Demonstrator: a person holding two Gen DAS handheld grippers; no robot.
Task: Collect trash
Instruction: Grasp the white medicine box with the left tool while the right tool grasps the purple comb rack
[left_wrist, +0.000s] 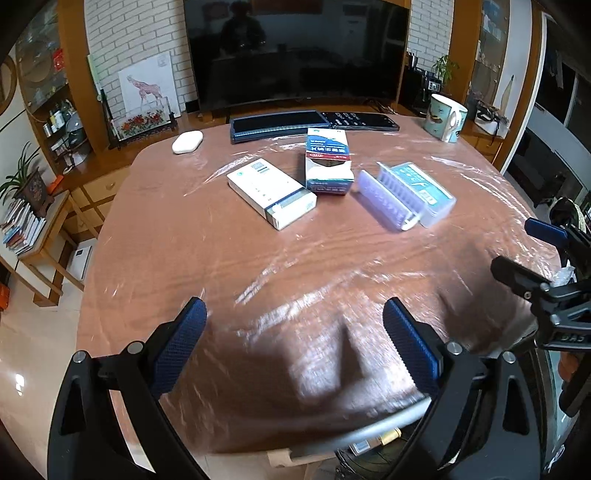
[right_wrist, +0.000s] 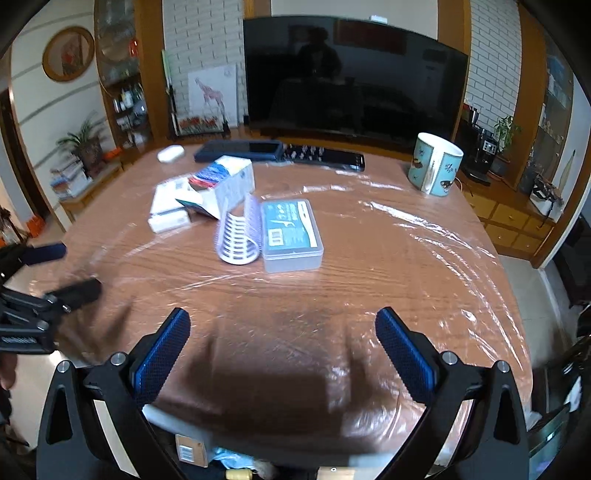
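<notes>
A wide stretch of bare, plastic-covered table (right_wrist: 369, 280) lies open ahead of both spread grippers. Mid-table, a white carton (left_wrist: 271, 192), a blue-and-white box (left_wrist: 327, 162) and a clear plastic case (left_wrist: 417, 194) with its lid up cluster close together, leaving narrow gaps. A mug (right_wrist: 434, 164) stands apart at the far right; a phone (right_wrist: 240, 149) and remote (right_wrist: 325, 155) line the far edge.

Soft daylight; glare streaks on the table's plastic cover (left_wrist: 332, 258), shadows between the fingers, blurred, bowed edges.
</notes>
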